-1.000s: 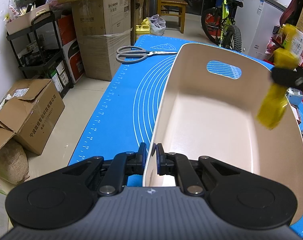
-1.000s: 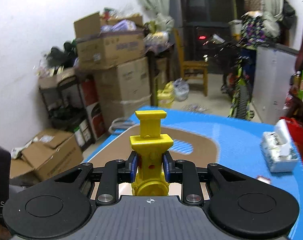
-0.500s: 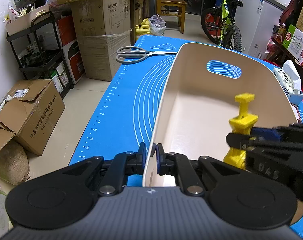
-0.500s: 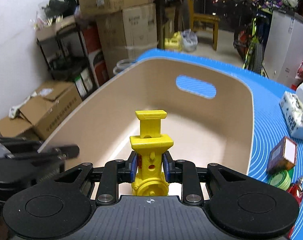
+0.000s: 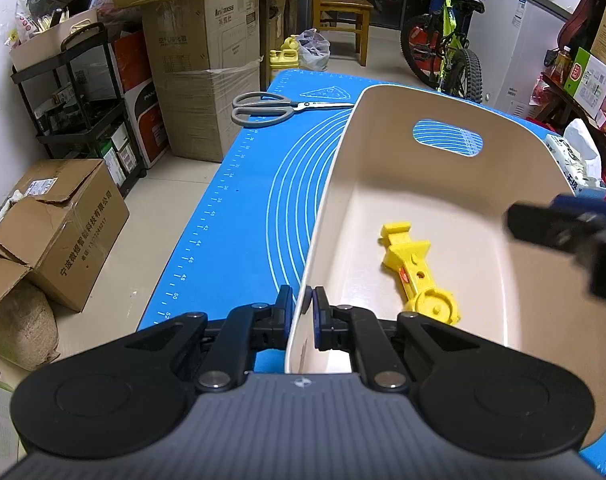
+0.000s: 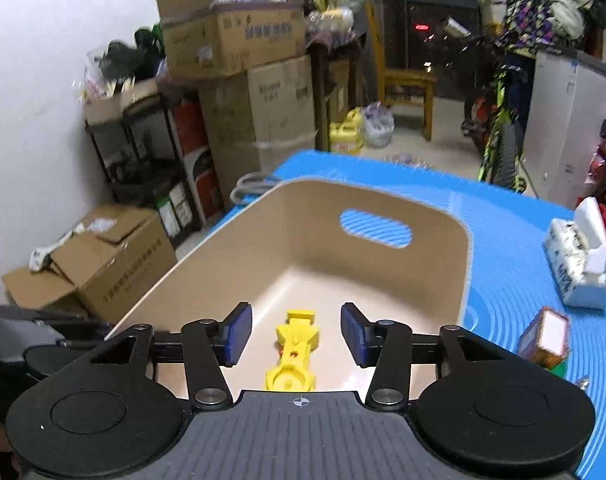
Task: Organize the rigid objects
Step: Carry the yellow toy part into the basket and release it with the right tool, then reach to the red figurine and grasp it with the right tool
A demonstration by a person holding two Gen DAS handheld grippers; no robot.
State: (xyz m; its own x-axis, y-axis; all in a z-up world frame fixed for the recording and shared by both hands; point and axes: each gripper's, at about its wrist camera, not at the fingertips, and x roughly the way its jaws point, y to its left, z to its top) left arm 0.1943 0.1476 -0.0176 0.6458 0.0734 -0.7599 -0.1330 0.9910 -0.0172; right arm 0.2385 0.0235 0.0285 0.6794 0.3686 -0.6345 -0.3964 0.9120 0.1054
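Observation:
A cream plastic bin (image 5: 443, 168) with a handle slot stands on the blue mat (image 5: 263, 184). My left gripper (image 5: 302, 312) is shut on the bin's near left rim. A yellow plastic tool (image 5: 417, 270) lies flat on the bin floor; it also shows in the right wrist view (image 6: 293, 354). My right gripper (image 6: 296, 334) is open and empty, above the tool and apart from it, over the bin (image 6: 231, 248). It shows blurred at the right edge of the left wrist view (image 5: 571, 232).
Grey-handled scissors (image 5: 275, 107) lie on the mat beyond the bin. A tissue pack (image 6: 579, 268), a small box (image 6: 545, 338) and other small items lie right of the bin. Cardboard boxes (image 5: 63, 224), a black shelf rack (image 5: 79, 112) and a bicycle (image 5: 443, 52) surround the table.
My right gripper lowered the yellow tool into the bin, opened and let it go. The tool now lies flat on the bin floor. The right gripper has drawn back upward. The left gripper held still.

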